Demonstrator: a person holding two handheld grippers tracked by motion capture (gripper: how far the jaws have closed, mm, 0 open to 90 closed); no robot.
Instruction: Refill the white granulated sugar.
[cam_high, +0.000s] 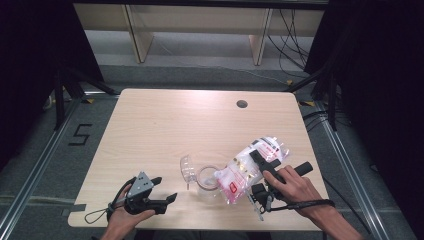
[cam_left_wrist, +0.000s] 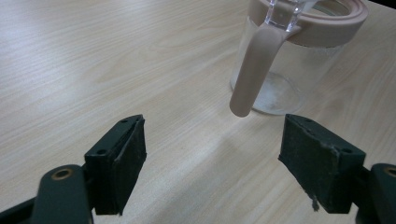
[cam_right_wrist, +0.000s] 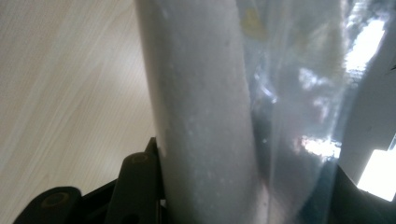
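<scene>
A clear jar (cam_high: 206, 181) with a pink rim stands near the table's front middle, its clear lid (cam_high: 187, 167) flipped open to the left. A plastic bag (cam_high: 247, 167) of white grains, printed in red, lies tilted with its lower end over the jar's mouth. My right gripper (cam_high: 258, 175) is shut on the bag's middle, one jaw on each side. In the right gripper view the bag (cam_right_wrist: 210, 116) sits pressed between the jaws of the right gripper (cam_right_wrist: 247, 191). My left gripper (cam_high: 166, 188) rests open on the table left of the jar. The left gripper view has the left gripper (cam_left_wrist: 212, 158) with nothing between its jaws, and the jar (cam_left_wrist: 299, 60) with its pink clasp (cam_left_wrist: 254, 70) just ahead.
The light wooden table (cam_high: 165, 125) has a round cable hole (cam_high: 242, 104) at the back right. Its front edge runs just below both hands. Beyond the table lie grey floor, metal rails and trailing cables.
</scene>
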